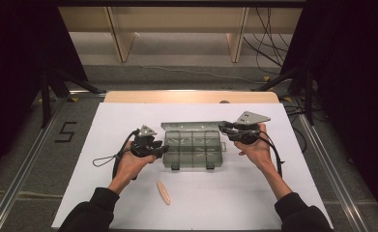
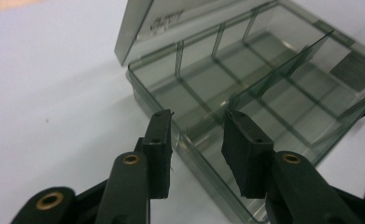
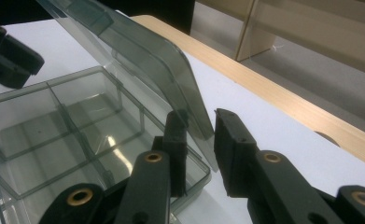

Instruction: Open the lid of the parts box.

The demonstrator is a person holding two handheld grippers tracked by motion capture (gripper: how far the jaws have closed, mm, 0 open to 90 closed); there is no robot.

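- We have the smoky compartment box (image 1: 193,146) mid-table on the white sheet (image 1: 128,121), its lid (image 3: 138,56) raised and tilted back.
- Our right gripper (image 3: 199,140) has its jaws on either side of the lid's edge, pads seemingly pinching it, likely to hold it up.
- Our left gripper (image 2: 196,140) straddles the box's near wall, jaws spread and not gripping, probably steadying the base.
- A pale wooden stick (image 1: 163,192) lies apart, nearer us.

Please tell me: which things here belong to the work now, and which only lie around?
In the work:
- clear plastic box
- its raised lid
- left gripper, at the box's end wall
- right gripper, jaws around the lid's edge

Lying about:
- small wooden stick
- cables on the floor
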